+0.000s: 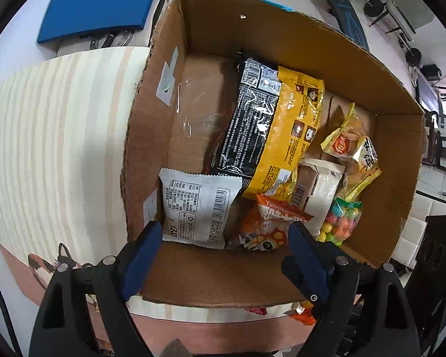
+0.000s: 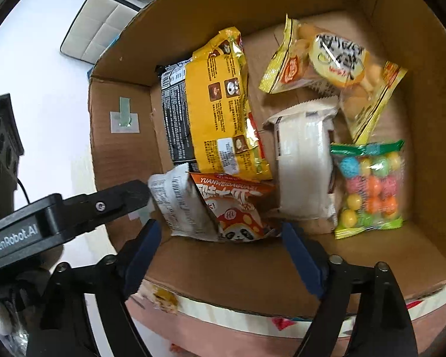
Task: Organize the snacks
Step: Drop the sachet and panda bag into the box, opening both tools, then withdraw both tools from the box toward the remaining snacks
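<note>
An open cardboard box (image 1: 282, 35) holds several snack packs: a yellow-and-black noodle bag (image 1: 270, 125), a grey-white sachet (image 1: 196, 205), an orange panda packet (image 1: 267, 226), a white pack (image 1: 321, 190), a bag of coloured candy balls (image 1: 342, 220) and yellow biscuit packs (image 1: 353, 145). My left gripper (image 1: 226, 238) is open and empty above the box's near wall. In the right wrist view the box (image 2: 252, 9) shows the same noodle bag (image 2: 220, 104), panda packet (image 2: 238, 211), white pack (image 2: 306, 166) and candy bag (image 2: 368, 187). My right gripper (image 2: 220, 235) is open and empty over the near wall.
The box stands on a striped cloth with a cat print (image 1: 50, 136). A blue pad (image 1: 104, 3) lies behind it. The left gripper's body (image 2: 59, 217) reaches in from the left in the right wrist view. A snack wrapper (image 1: 304, 315) lies outside the box's near wall.
</note>
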Demonstrator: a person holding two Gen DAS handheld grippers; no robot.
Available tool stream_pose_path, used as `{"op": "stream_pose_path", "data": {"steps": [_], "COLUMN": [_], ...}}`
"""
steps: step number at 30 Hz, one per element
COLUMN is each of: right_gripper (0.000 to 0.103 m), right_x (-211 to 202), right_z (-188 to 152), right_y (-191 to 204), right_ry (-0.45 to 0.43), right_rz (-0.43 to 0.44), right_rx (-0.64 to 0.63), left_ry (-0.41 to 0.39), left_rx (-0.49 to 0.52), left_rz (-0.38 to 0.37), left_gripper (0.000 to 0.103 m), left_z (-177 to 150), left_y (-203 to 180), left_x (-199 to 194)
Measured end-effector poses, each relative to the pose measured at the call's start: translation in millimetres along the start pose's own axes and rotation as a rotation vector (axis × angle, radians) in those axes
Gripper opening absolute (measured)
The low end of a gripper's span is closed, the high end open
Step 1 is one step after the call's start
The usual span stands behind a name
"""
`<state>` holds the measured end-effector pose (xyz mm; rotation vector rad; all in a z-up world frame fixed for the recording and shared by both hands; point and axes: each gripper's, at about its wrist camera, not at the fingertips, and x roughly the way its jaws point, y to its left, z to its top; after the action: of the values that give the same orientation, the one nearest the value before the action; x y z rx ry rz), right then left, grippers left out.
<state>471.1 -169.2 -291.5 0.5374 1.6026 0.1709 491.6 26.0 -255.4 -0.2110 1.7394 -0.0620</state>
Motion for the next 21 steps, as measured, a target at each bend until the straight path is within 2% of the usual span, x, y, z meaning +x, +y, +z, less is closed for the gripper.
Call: {"op": "stream_pose_path", "data": {"steps": [3,5,9,13,16,19,21], "right_gripper": [0.089,0.090,0.091,0.094,0.094,0.094,0.094], "right_x": [-11,-22,-47,-71,-77,-65,-52], "right_z": [-5,-10,-27,-48,-67,-92,-106], "right_y": [6,11,24,32,33,34,38], "right_ry": [-0.039,-0.079,-0.201,-0.305,-0.296,-0.234,-0.201], "right_rz": [-0.061,-0.103,-0.172,-0.191,-0.150,-0.085,-0.060], "right_rx": [-0.060,-0.099,-0.197,-0.251,-0.226,-0.182,-0.183], "left_ry": [-0.033,-0.086,-0.240,-0.407,-0.469,-0.483,-0.492], "left_rx": [0.019,0.044,0.074,0.116,0.103,0.066,0.025], "left_rz": [-0.005,0.002,0.015,0.076,0.072,0.071,0.109], "left_gripper": [0.087,0.087,0.087,0.087,0.087,0.087,0.087], "left_z": [-7,-16,-43,-74,-96,-119,-136], "left_y": [-1,-5,-1,4,16,36,55], "left_x": [-7,-15,-45,-75,-89,-91,-88]}}
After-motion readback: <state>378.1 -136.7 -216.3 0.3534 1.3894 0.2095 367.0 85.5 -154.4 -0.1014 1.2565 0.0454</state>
